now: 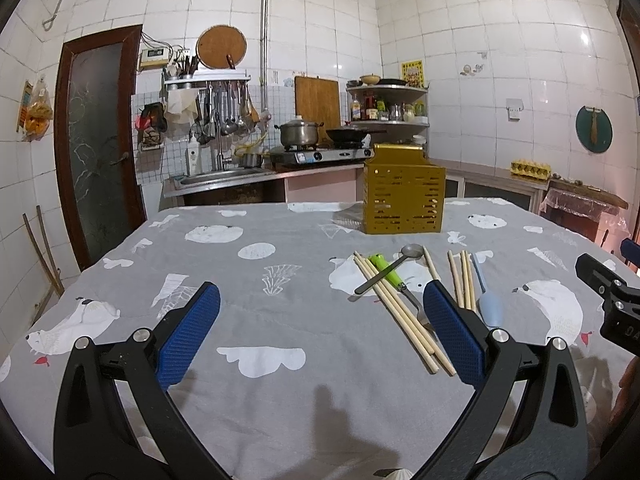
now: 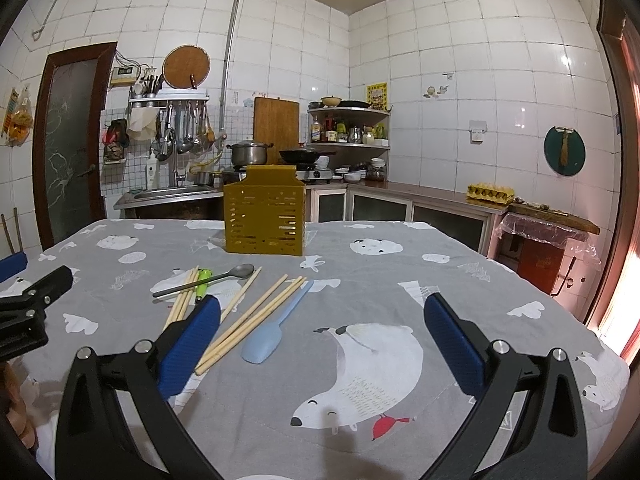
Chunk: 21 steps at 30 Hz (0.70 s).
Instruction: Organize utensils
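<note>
We hold the left gripper [image 1: 320,324] and right gripper [image 2: 322,332] with jaws apart, both empty, nothing sorted yet. Next, we judge, we grasp the chopsticks [image 2: 256,312] at 10 o'clock of the right gripper for the yellow slotted holder [image 2: 265,216] at 12.

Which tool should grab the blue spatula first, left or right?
Right, probably. The blue spatula lies just ahead of the open right tool, near its inner finger. For the left tool, also open, it lies outside the far finger, behind the chopsticks.

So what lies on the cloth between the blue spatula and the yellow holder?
Right wrist view: bare tablecloth lies between the blue spatula and the yellow holder; the chopsticks lie to the spatula's left.
</note>
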{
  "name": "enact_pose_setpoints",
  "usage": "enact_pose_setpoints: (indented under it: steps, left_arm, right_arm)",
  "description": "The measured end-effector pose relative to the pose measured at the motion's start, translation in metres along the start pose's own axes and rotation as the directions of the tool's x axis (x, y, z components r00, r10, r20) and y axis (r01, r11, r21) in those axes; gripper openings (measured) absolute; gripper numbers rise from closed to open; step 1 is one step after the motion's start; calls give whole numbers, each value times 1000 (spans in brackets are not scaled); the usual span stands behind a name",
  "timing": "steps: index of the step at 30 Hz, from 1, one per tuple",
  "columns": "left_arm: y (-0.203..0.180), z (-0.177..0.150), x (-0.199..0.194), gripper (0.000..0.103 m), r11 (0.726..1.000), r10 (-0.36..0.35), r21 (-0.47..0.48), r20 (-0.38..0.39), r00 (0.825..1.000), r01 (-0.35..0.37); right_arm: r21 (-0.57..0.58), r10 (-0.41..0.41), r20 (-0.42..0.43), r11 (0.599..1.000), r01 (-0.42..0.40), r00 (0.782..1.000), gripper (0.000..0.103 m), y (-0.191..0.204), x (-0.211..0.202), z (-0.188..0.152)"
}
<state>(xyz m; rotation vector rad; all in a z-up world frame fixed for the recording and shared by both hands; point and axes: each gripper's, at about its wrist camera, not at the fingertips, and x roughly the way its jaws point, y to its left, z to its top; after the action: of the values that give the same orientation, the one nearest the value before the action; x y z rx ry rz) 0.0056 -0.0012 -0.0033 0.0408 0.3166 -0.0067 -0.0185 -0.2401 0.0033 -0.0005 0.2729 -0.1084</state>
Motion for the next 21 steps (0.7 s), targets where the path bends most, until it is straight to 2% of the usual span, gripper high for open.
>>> enact_pose_setpoints:
  steps: [7,13,18,21]
  left_arm:
    - [6,15,11,98,999,4,-50,-36,999,-6]
    - [5,44,18,98,999,-5,-43,17,1000,5]
    - [6,63,33,98,999,3,-39,15,1000,-3]
    - [8,74,45,98,999,7,-45,8,1000,-6]
  right_arm:
    - [18,2,-26,1000,-1,1000,99,-1,8,8]
    - [12,-41,-1,999,41,999,99,-2,16,24]
    - [-55,-75,31,996,77,997,99,9,24,40]
    - [-27,-57,28,998,58,998,99,7,31,49]
